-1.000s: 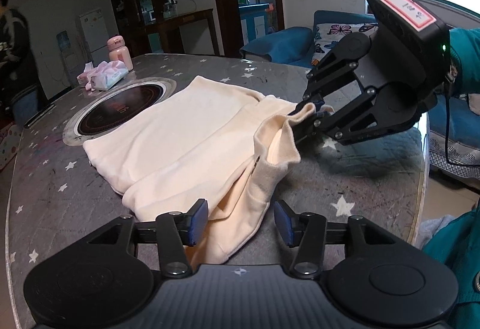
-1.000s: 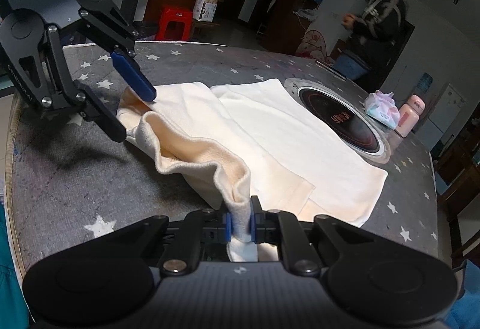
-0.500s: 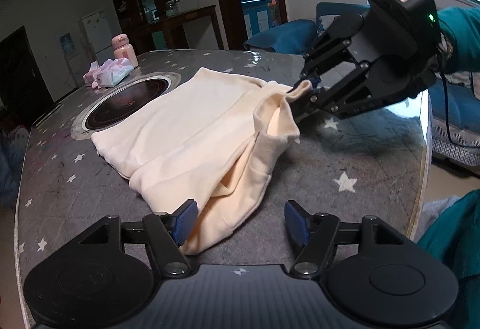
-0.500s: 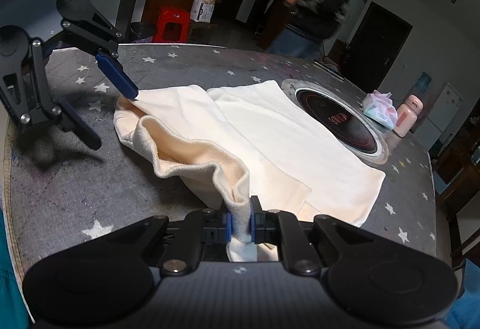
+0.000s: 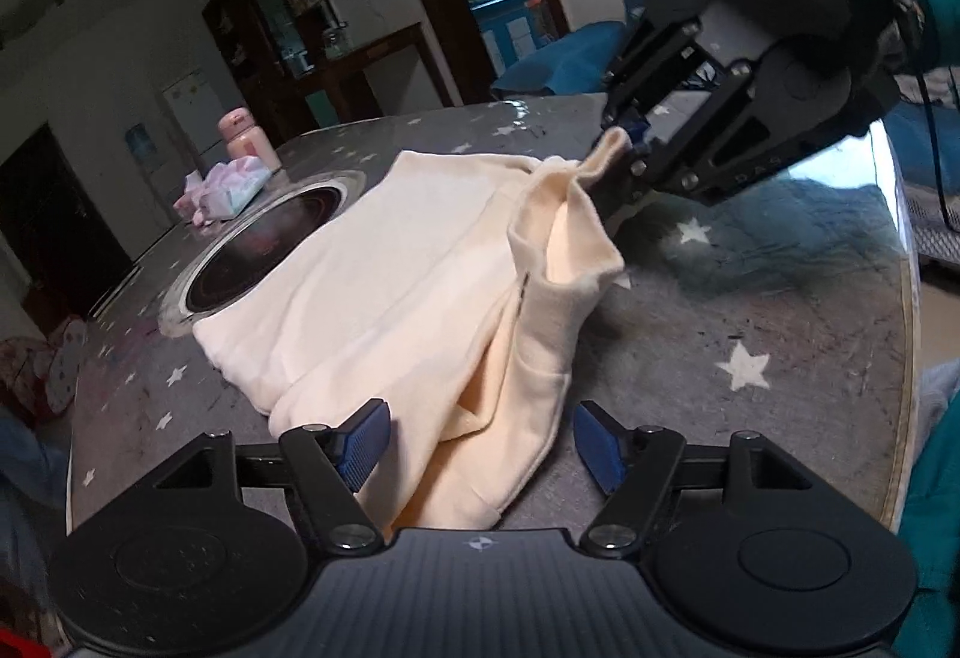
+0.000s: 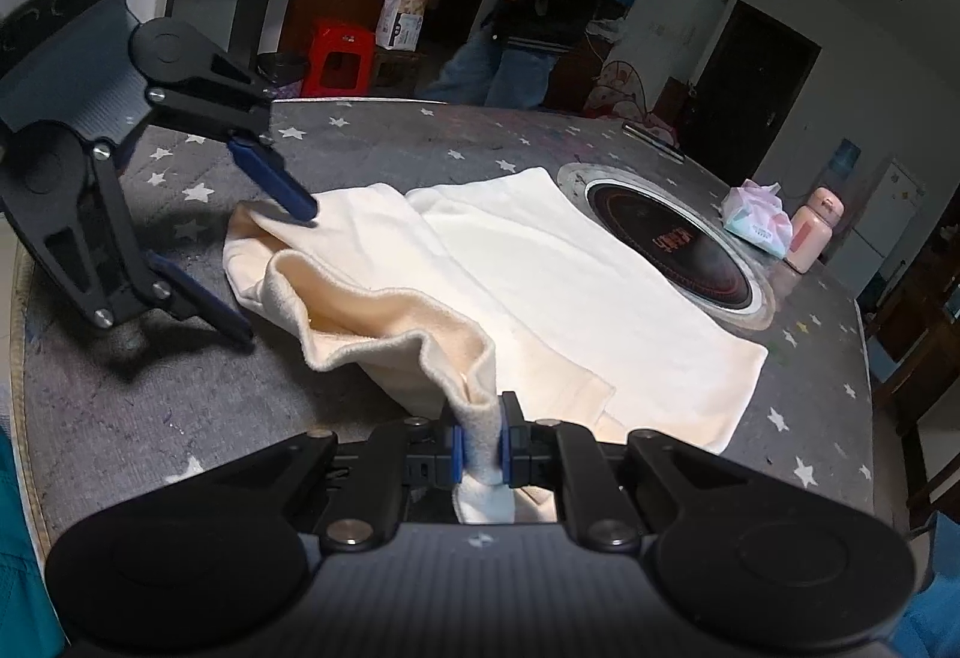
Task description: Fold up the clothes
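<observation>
Pinching the cream garment (image 6: 510, 262), right gripper (image 6: 480, 445) hides its corner; left gripper (image 5: 480, 442) gapes.

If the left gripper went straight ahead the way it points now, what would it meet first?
Most likely the cream garment: its near folded end already lies between the open jaws of the left gripper. Depth is hard to judge.

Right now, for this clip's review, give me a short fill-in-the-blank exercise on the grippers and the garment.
1. The right gripper is ____ on a corner of the cream garment.
2. The left gripper has its jaws ____, with cloth lying between them.
3. The garment rests on a grey table printed with white ____.
4. Beside the tissue pack stands a ____ bottle.

Missing words: shut; open; stars; pink
</observation>
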